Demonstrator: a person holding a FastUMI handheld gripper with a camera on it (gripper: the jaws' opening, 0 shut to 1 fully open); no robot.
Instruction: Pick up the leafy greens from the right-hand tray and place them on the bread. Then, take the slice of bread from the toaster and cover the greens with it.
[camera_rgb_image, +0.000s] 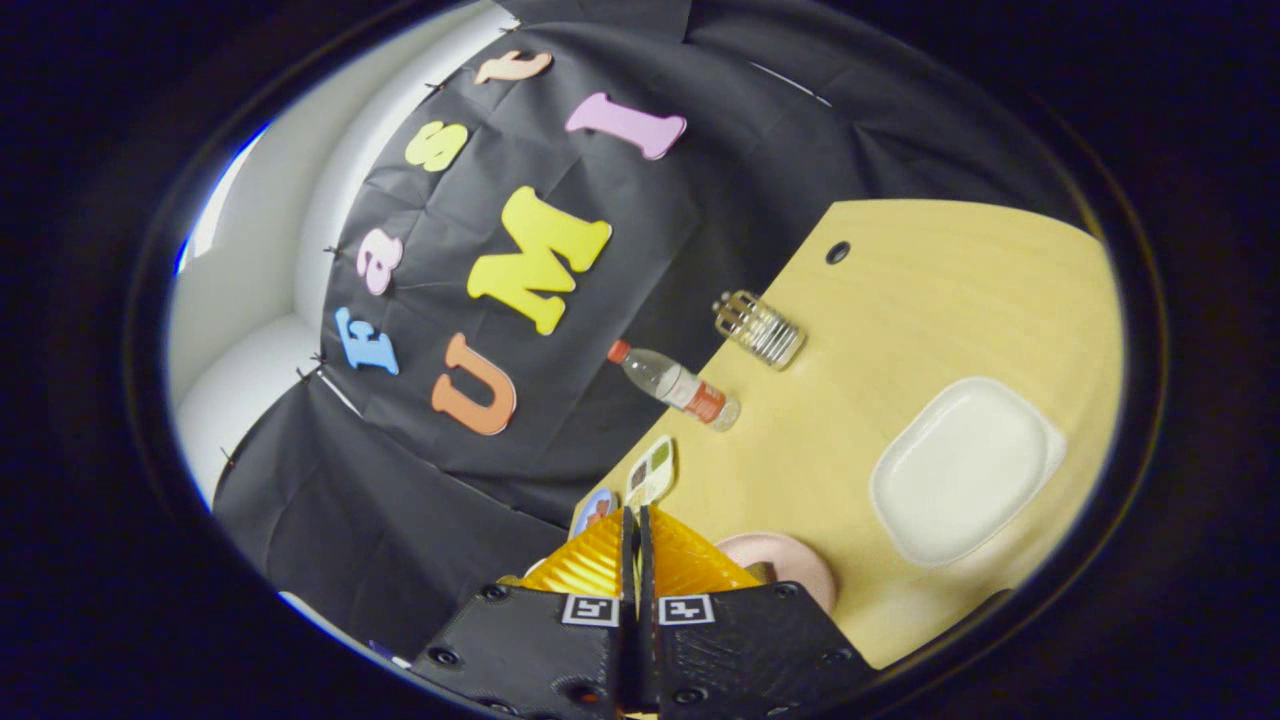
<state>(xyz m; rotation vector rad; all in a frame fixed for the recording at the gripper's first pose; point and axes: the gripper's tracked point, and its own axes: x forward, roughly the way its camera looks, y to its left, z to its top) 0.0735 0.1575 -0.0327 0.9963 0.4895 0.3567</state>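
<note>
My gripper (637, 545) has its fingers pressed close together, tips side by side over the near edge of the wooden table (900, 300). A thin pale sliver shows in the slit between them; I cannot tell what it is. Just right of the fingers, partly hidden by them, lies a pink plate (795, 562). Beyond it to the right sits a white square tray (965, 470) with nothing in it. The whole view is strongly tilted.
A clear water bottle (675, 383) with a red cap and label lies at the table's edge. A ribbed wire rack (760, 328) stands past it. Two small picture cards (650, 472) rest just ahead of the fingertips. A round hole (838, 252) marks the far tabletop.
</note>
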